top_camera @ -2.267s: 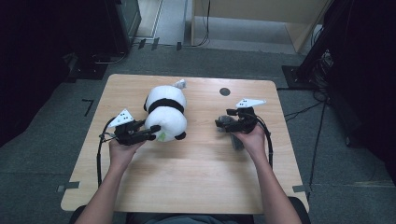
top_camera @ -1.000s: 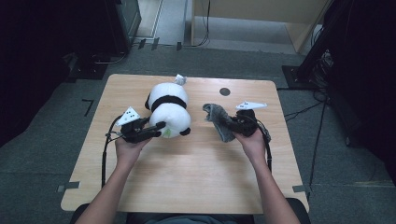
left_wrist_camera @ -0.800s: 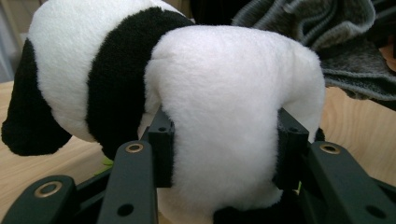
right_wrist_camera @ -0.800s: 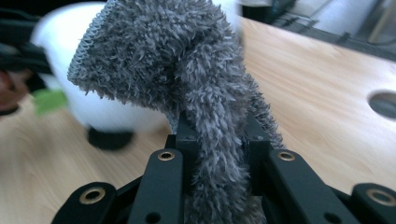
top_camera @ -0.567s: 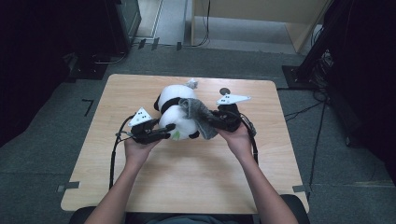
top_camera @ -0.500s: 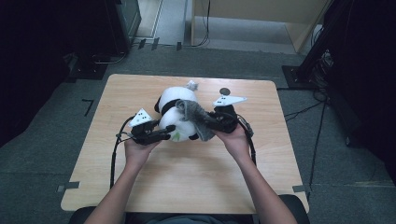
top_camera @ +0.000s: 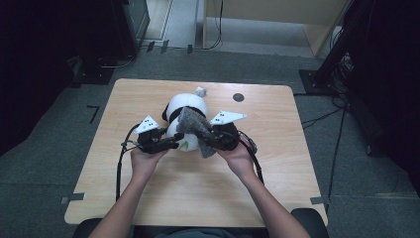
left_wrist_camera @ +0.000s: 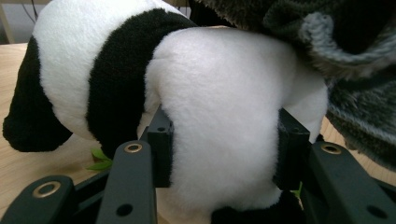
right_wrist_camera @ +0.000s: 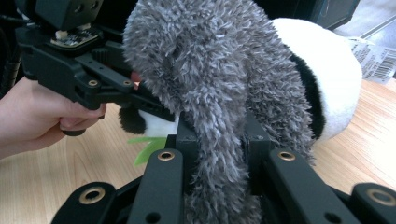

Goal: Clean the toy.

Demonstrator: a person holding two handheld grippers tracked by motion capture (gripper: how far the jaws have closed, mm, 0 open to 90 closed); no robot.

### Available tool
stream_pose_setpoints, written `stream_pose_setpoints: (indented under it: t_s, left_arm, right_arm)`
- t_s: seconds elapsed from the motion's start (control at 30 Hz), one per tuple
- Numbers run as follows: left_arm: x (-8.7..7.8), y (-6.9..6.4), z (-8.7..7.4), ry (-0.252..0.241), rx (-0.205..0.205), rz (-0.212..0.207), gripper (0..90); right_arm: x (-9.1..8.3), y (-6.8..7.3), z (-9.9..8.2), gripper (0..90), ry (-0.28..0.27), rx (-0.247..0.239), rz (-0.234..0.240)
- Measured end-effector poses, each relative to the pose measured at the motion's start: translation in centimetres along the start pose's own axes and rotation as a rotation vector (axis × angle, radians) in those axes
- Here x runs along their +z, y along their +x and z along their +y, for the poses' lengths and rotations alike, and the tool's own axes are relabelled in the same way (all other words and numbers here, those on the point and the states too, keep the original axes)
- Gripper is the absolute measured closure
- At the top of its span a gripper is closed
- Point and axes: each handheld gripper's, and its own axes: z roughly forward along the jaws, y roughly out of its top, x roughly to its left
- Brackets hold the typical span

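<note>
Two hand-held grippers are in play, one in each of my hands, and both are clamped on something soft. My left hand-held gripper (top_camera: 174, 144) has its two black jaws pressed into the white rump of the one plush panda (left_wrist_camera: 219, 121); in the left gripper view the fur bulges between the pads, so that grip is firm. My right hand-held gripper (top_camera: 205, 139) has its jaws nearly together on the one piece of grey fuzzy fabric (right_wrist_camera: 210, 93), which stands up out of them and droops over the panda's white body just beyond.

Nearest to the jaws in the right gripper view I see the fabric's pinched lower part, then a small green leaf (right_wrist_camera: 149, 147) on the panda's underside, then my left hand (right_wrist_camera: 42, 116) on its gripper off to that view's left. Behind the fabric the panda's white and black body rises, and past it a single printed tag (right_wrist_camera: 373, 58) lies on the wood.

From the high view, the panda sits on the tabletop (top_camera: 148, 198) directly ahead of both grippers, its length running away from me, with the grey fabric on its near end, against my right gripper. Farther off, beyond my right gripper, one small dark round spot (top_camera: 238, 97) marks the tabletop near its far edge.
</note>
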Motion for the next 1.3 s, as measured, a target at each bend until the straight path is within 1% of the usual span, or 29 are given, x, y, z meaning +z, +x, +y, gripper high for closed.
stream_pose_setpoints:
  t_s: [0.07, 0.17, 0.23, 0.27, 0.33, 0.37, 0.43, 0.47, 0.5, 0.6, 0.67, 0.8, 0.87, 0.97, 1.03, 1.1, 1.27, 1.3]
  left_arm:
    - [0.0, 0.1, 0.0, 0.0, 0.0, 0.003, 52.9]
    - [0.0, 0.2, 0.1, -0.005, -0.004, 0.007, 52.8]
    - [-0.1, 0.3, 0.2, -0.006, -0.006, 0.01, 52.7]
    - [-0.2, 0.3, 0.2, -0.01, -0.008, 0.013, 52.6]
    - [-0.3, 0.3, 0.3, -0.014, -0.008, 0.016, 52.6]
    - [-0.3, 0.3, 0.3, -0.017, -0.01, 0.015, 52.5]
    - [-0.4, 0.2, 0.3, -0.012, 0.006, 0.025, 52.6]
    - [-0.4, 0.2, 0.3, -0.007, 0.011, 0.03, 52.6]
    - [-0.3, 0.2, 0.3, 0.0, 0.011, 0.034, 52.5]
    - [-0.3, 0.2, 0.3, 0.0, 0.012, 0.032, 52.4]
    - [-0.3, 0.2, 0.4, 0.0, 0.014, 0.032, 52.3]
    - [-0.4, 0.3, 0.4, -0.003, 0.011, 0.034, 52.0]
    - [-0.4, 0.3, 0.4, -0.007, 0.011, 0.036, 51.9]
    - [-0.5, 0.3, 0.5, -0.013, 0.003, 0.032, 51.7]
    - [-0.4, 0.2, 0.5, -0.014, 0.004, 0.035, 51.7]
    - [-0.4, 0.2, 0.6, -0.017, 0.007, 0.035, 51.7]
    - [-0.4, 0.1, 0.7, -0.014, 0.012, 0.035, 51.6]
    - [-0.4, 0.1, 0.6, -0.012, 0.013, 0.036, 51.6]
  right_arm:
    - [0.1, 0.2, -0.1, 75.5, 0.0, 0.001, 0.007]
    - [0.3, 0.7, -0.2, 75.8, 0.002, -0.009, 0.036]
    - [0.6, 1.3, -0.4, 76.4, -0.001, -0.036, 0.04]
    - [0.8, 1.5, -0.6, 76.5, 0.002, -0.048, 0.05]
    - [1.5, 2.1, -1.0, 76.7, 0.024, -0.066, 0.078]
    - [2.0, 2.4, -1.3, 76.7, 0.043, -0.084, 0.086]
    - [2.8, 3.0, -1.9, 76.7, 0.069, -0.114, 0.083]
    - [3.1, 3.1, -2.1, 76.8, 0.072, -0.117, 0.083]
    - [3.2, 3.0, -2.2, 76.8, 0.072, -0.113, 0.087]
    - [3.4, 2.6, -2.7, 76.9, 0.077, -0.089, 0.111]
    - [3.5, 2.6, -2.9, 76.9, 0.083, -0.095, 0.112]
    - [3.8, 2.1, -3.7, 76.9, 0.121, -0.099, 0.127]
    - [4.0, 1.8, -4.0, 77.0, 0.132, -0.092, 0.134]
    - [4.3, 1.5, -4.4, 76.8, 0.169, -0.082, 0.147]
    - [4.4, 1.2, -4.6, 76.8, 0.182, -0.078, 0.148]
    - [4.4, 0.9, -4.7, 76.8, 0.184, -0.07, 0.155]
    - [4.7, 0.2, -5.3, 76.8, 0.211, -0.078, 0.143]
    - [4.7, 0.0, -5.4, 76.8, 0.212, -0.072, 0.141]
